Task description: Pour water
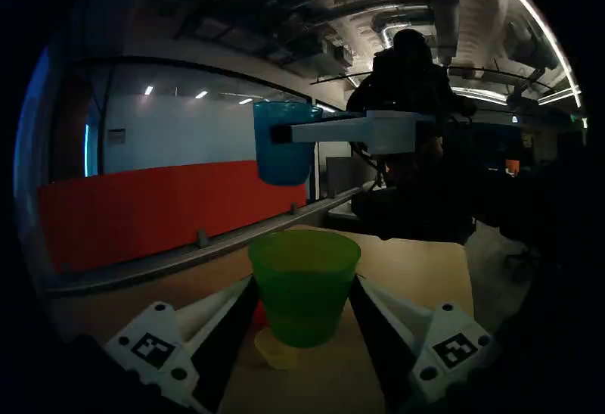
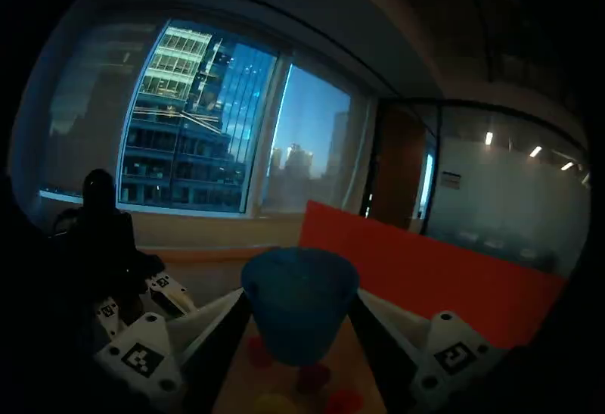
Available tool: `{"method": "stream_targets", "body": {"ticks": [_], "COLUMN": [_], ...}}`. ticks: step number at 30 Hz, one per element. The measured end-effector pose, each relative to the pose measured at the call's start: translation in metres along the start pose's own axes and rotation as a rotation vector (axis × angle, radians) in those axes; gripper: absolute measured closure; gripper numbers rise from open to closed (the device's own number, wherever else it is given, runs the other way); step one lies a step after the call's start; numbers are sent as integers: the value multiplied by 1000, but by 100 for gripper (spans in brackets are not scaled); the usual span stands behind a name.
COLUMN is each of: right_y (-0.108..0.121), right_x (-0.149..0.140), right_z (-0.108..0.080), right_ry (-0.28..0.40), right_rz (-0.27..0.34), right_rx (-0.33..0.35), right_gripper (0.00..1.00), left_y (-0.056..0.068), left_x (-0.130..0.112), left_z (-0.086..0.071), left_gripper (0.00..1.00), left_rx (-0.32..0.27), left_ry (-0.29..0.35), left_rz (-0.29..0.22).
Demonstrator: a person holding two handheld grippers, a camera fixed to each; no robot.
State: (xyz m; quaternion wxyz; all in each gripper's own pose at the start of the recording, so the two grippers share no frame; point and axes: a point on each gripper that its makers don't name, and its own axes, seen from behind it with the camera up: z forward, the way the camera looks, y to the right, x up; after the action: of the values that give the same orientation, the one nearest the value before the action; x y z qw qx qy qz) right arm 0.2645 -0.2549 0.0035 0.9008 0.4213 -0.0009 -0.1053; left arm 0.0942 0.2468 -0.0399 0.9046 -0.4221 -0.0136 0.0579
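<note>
In the left gripper view my left gripper [image 1: 302,285] is shut on a translucent green cup [image 1: 304,297], held upright just above the wooden table [image 1: 408,270]. Farther off and higher, the right gripper [image 1: 302,130] reaches in from the right and holds a blue cup [image 1: 283,149] upright. In the right gripper view that blue cup [image 2: 299,304] sits between the fingers of my right gripper [image 2: 300,300], which is shut on it. The left gripper's white fingers [image 2: 172,287] show low at the left. I cannot see water in either cup.
A person's dark figure [image 1: 408,81] stands behind the right gripper. A small yellow cup [image 1: 276,350] and a red thing [image 1: 259,314] lie on the table under the green cup. Red discs [image 2: 314,376] lie below the blue cup. A red panel [image 1: 151,210] and a rail run along the table's far edge.
</note>
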Motion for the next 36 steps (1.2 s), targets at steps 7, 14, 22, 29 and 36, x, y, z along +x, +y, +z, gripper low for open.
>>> {"method": "stream_targets", "body": {"ticks": [7, 14, 22, 29, 36], "right_y": [6, 20, 35, 45, 46], "right_x": [-7, -28, -49, -66, -90], "right_z": [-7, -18, -31, -39, -41], "right_ry": [-5, -27, -45, -50, -71], "right_rz": [9, 11, 13, 32, 41], "right_rx": [-15, -42, -76, -97, -92], "right_gripper": [13, 13, 13, 13, 12], "left_y": [-6, -18, -33, -44, -50], "left_x": [-5, -19, -37, -51, -71], "left_z": [-1, -6, -13, -15, -15], "left_gripper": [19, 19, 19, 19, 19], "left_rx": [16, 44, 71, 93, 100], "left_ry": [-18, -52, -92, -120, -167], "left_rz": [7, 14, 5, -4, -5]}}
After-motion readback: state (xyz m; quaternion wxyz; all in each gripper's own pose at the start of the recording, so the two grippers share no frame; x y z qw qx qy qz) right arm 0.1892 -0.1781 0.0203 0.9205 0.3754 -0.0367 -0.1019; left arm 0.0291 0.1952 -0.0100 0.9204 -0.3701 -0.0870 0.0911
